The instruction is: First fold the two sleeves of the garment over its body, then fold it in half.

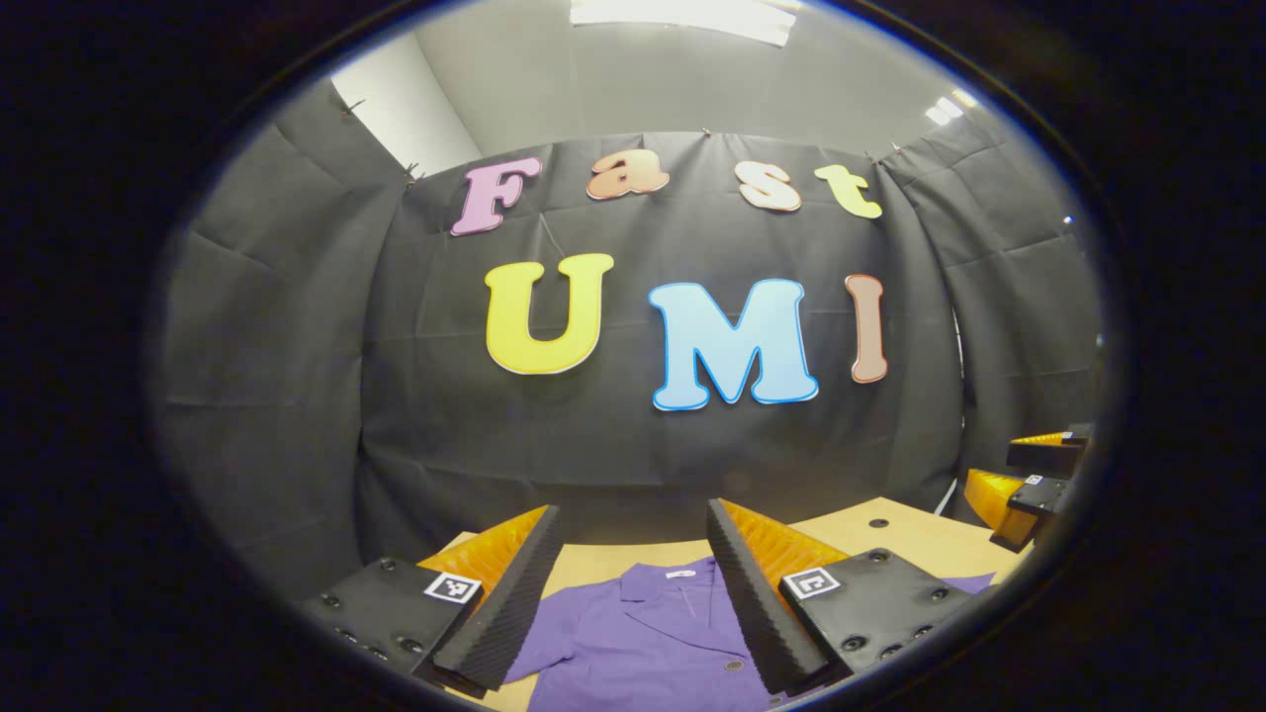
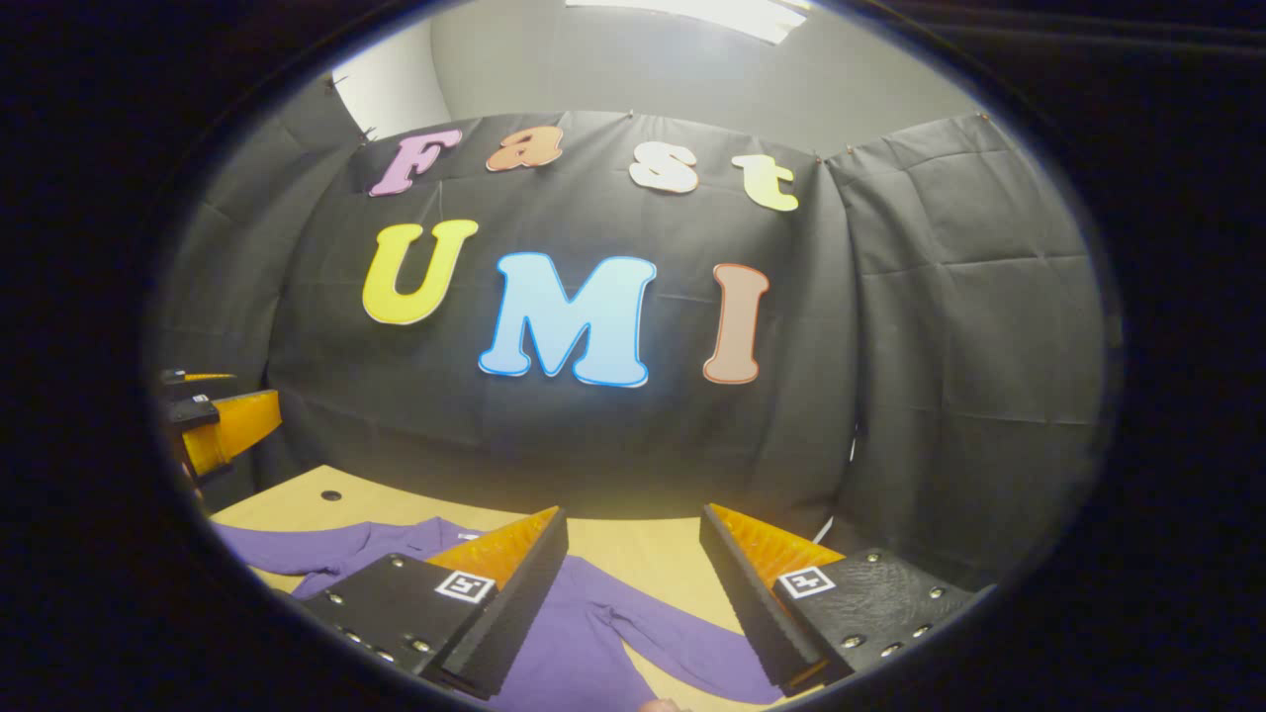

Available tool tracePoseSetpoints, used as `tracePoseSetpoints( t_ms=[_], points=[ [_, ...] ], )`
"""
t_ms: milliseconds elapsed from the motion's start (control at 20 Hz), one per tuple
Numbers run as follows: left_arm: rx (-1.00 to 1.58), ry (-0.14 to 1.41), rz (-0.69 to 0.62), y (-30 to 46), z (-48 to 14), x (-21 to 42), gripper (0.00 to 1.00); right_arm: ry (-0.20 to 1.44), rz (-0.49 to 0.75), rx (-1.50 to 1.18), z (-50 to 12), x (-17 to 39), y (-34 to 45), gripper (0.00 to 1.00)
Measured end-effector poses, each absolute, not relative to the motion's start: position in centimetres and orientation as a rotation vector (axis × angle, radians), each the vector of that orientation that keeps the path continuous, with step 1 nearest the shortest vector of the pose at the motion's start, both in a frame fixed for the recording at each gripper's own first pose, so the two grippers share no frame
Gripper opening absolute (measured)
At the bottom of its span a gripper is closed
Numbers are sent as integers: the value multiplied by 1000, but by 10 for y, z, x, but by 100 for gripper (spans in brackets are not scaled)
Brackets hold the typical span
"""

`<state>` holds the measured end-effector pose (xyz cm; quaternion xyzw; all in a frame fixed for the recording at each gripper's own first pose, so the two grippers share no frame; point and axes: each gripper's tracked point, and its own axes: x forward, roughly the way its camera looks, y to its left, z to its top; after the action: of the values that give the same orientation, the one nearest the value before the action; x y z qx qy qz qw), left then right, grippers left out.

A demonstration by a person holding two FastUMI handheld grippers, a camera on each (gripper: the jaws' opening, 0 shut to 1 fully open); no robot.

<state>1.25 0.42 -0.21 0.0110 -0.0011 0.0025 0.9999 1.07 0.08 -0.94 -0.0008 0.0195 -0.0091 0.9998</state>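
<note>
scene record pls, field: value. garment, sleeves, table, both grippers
garment: purple shirt, spread flat, collar toward the wall
sleeves: one long sleeve lies stretched out to the side, not yet folded
table: light wooden table
left gripper: open, above the shirt's collar, holds nothing
right gripper: open, above the sleeve, holds nothing
fold progress: none visible

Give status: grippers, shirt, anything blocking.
Left gripper open, above the purple shirt's collar. Right gripper open, over a spread sleeve. Shirt flat on the table, no fold yet. Nothing in the way.
</note>
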Motion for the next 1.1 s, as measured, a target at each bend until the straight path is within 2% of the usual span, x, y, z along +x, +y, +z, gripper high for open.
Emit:
tracePoseSetpoints(
  t_ms=[450,1100],
  points=[
    [-19,44,-9,-9,-17,18,94,212,-142,21,-69,6,-57,89],
    [-5,63,-15,-26,-21,18,94,574,-361,182,-211,-29,-143,89]
  ],
)
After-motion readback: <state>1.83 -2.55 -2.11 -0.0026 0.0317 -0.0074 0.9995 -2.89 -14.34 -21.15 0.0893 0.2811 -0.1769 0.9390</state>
